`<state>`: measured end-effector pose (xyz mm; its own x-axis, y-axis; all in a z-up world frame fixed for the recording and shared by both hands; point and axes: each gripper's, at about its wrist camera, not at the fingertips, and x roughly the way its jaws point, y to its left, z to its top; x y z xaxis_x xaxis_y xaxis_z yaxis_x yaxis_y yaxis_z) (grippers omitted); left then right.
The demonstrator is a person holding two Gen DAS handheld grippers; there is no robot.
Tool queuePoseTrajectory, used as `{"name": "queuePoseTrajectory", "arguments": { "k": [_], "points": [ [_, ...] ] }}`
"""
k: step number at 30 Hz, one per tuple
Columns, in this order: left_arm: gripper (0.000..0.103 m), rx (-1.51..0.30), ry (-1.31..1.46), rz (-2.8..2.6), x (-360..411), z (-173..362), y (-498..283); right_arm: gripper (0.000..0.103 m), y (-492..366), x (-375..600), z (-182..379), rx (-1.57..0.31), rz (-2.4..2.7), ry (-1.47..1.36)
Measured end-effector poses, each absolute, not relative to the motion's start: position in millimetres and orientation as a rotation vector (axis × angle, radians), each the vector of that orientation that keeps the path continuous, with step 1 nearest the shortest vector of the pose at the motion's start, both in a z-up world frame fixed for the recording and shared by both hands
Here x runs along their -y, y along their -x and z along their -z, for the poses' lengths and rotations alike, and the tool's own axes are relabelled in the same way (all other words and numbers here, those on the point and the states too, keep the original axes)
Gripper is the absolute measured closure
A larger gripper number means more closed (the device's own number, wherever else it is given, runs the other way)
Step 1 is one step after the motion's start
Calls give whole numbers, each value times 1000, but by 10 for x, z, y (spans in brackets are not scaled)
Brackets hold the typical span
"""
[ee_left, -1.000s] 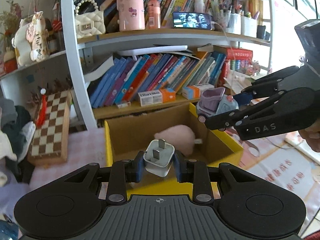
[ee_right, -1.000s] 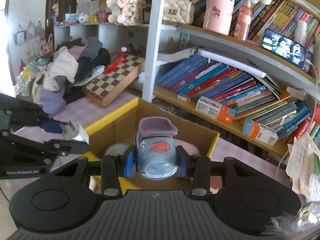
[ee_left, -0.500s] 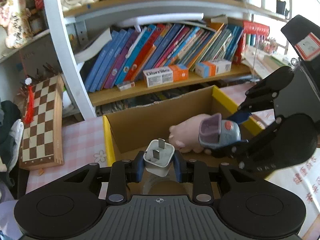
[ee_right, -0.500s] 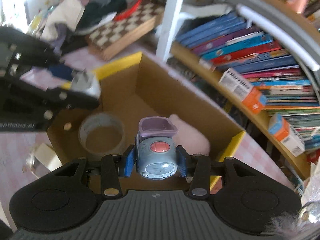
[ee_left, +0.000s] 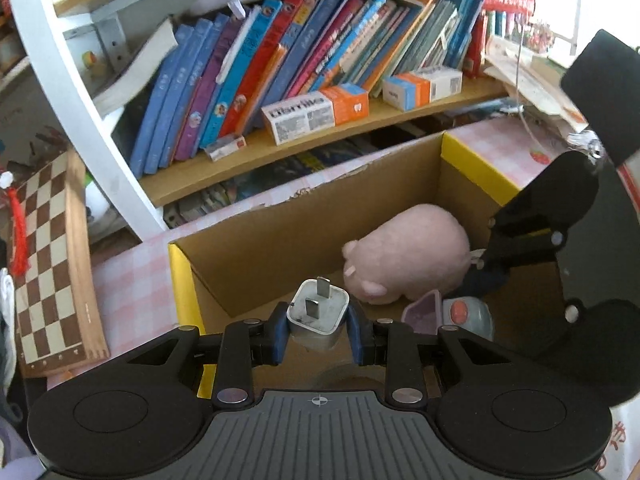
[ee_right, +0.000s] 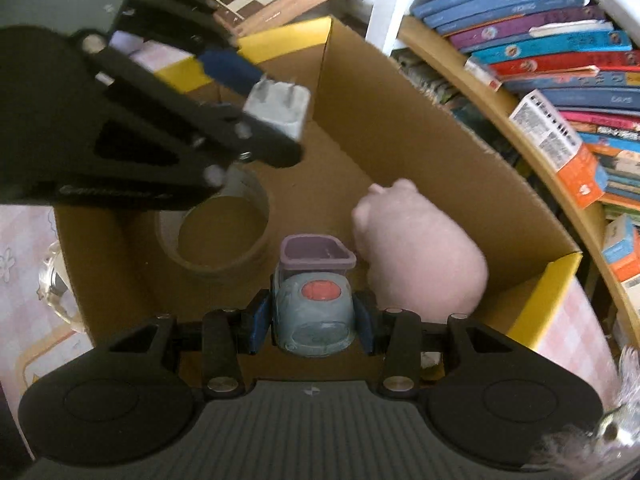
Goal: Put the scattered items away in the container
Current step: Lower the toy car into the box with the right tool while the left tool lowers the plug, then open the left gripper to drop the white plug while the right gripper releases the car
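Note:
My left gripper [ee_left: 319, 334] is shut on a white plug adapter [ee_left: 318, 314] with its two prongs up, held over the near left part of the yellow-rimmed cardboard box [ee_left: 472, 162]. My right gripper [ee_right: 313, 322] is shut on a small grey-blue toy car [ee_right: 314, 312] with a purple bed, low inside the box [ee_right: 400, 128]. A pink plush pig [ee_right: 420, 252] lies on the box floor beside the car. A roll of tape [ee_right: 218, 232] lies flat to the left. In the right wrist view the left gripper and adapter [ee_right: 278, 106] hang above the tape.
A white bookshelf [ee_left: 280, 60] full of leaning books stands right behind the box. A folded chessboard [ee_left: 48, 264] lies to the left on the pink checked cloth [ee_left: 132, 276]. Small orange and white boxes [ee_left: 316, 114] sit on the lower shelf.
Both grippers have come forward and down over the box, each still holding its item. The toy car has dropped inside the box next to the pig.

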<state>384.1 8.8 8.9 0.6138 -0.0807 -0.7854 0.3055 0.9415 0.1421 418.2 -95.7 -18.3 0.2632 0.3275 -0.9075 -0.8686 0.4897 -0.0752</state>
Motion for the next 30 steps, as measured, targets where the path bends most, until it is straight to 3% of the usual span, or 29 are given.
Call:
{"name": "queuePoseTrajectory", "arguments": {
  "k": [11, 30],
  "points": [
    [75, -988, -417, 222, 50, 164, -4149, 62, -4254, 973, 295, -1024, -892, 642],
    [74, -1046, -436, 213, 54, 309, -4348, 63, -4263, 1019, 261, -1004, -925, 598]
  ]
}}
